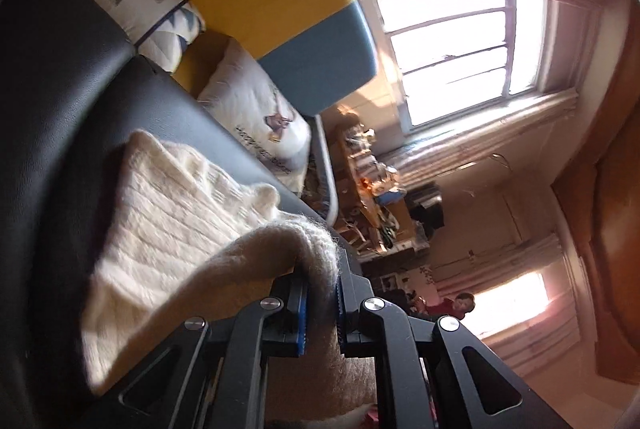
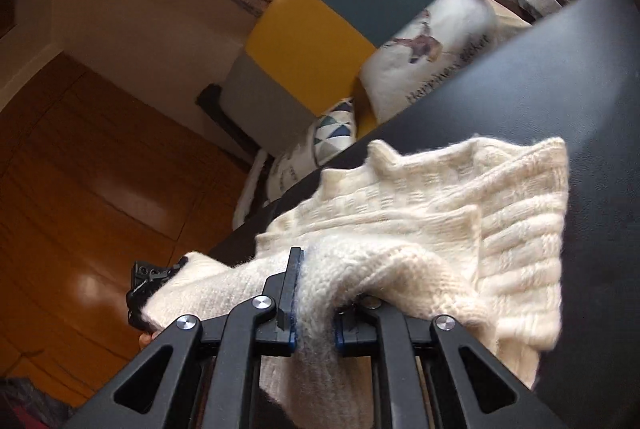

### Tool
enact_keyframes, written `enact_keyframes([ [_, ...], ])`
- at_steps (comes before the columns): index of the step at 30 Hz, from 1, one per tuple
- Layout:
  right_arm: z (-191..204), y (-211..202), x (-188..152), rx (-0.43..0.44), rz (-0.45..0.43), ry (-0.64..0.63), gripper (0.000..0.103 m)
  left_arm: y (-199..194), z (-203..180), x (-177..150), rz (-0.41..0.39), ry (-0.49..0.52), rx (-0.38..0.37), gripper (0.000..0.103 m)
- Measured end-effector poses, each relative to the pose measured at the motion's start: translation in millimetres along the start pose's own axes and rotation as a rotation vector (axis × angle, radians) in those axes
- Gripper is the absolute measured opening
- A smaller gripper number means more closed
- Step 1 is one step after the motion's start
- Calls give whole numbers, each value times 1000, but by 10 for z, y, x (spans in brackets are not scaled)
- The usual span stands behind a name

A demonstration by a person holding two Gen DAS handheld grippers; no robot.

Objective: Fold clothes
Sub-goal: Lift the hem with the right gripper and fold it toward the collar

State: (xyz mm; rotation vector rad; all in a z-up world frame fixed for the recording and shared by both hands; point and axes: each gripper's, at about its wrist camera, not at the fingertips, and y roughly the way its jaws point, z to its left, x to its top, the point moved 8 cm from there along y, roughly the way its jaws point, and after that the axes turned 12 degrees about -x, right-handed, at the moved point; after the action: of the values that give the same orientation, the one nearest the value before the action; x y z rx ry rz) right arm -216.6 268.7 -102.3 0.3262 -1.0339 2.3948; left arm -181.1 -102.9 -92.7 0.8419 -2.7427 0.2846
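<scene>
A cream cable-knit sweater [image 1: 168, 229] lies partly folded on a black leather surface [image 1: 72, 77]. My left gripper [image 1: 320, 305] is shut on a thick fold of its edge, which bulges up between the blue pads. In the right wrist view the same sweater [image 2: 460, 221] spreads ahead over the black surface [image 2: 560, 89]. My right gripper [image 2: 316, 301] is shut on another bunched edge of it. The left gripper [image 2: 148, 281] shows at the lower left of that view, with knit draped over it.
Printed white cushions [image 1: 260, 113] and a yellow, blue and grey headboard [image 1: 288, 1] sit beyond the surface. A bright window [image 1: 464, 53], a cluttered desk [image 1: 368, 185] and a person in red [image 1: 452, 307] are farther off. Wooden floor [image 2: 80, 197] lies left of the surface.
</scene>
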Motion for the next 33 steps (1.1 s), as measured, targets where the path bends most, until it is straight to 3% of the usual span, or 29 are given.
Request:
enact_keyframes([
  [6,-444,509,53,-92,106,80,13,275,742,158,1,-115,127,10],
  [8,-436,488,21,-52,129,96,18,289,794,145,9,-116,127,10],
  [9,-393,467,12,-19,143,99,32,301,799,143,18,-115,122,10],
  [13,-207,403,-4,91,197,81,51,333,715,158,66,-176,39,12],
  [15,-174,393,65,163,191,122,58,343,710,243,47,-242,-12,13],
  [18,-387,421,247,241,117,355,64,364,791,365,-14,-384,-89,17],
  [20,-603,467,290,260,78,522,67,362,960,385,-67,-496,-94,22],
  [22,-685,464,295,265,36,579,67,348,1128,392,-121,-597,-102,22],
  [25,-625,444,304,250,27,551,68,300,1141,448,-151,-592,-117,23],
  [29,-579,426,418,231,25,535,71,236,1115,678,-221,-549,-119,44],
  [33,-523,400,368,168,37,480,71,92,1234,730,-272,-548,-50,45],
])
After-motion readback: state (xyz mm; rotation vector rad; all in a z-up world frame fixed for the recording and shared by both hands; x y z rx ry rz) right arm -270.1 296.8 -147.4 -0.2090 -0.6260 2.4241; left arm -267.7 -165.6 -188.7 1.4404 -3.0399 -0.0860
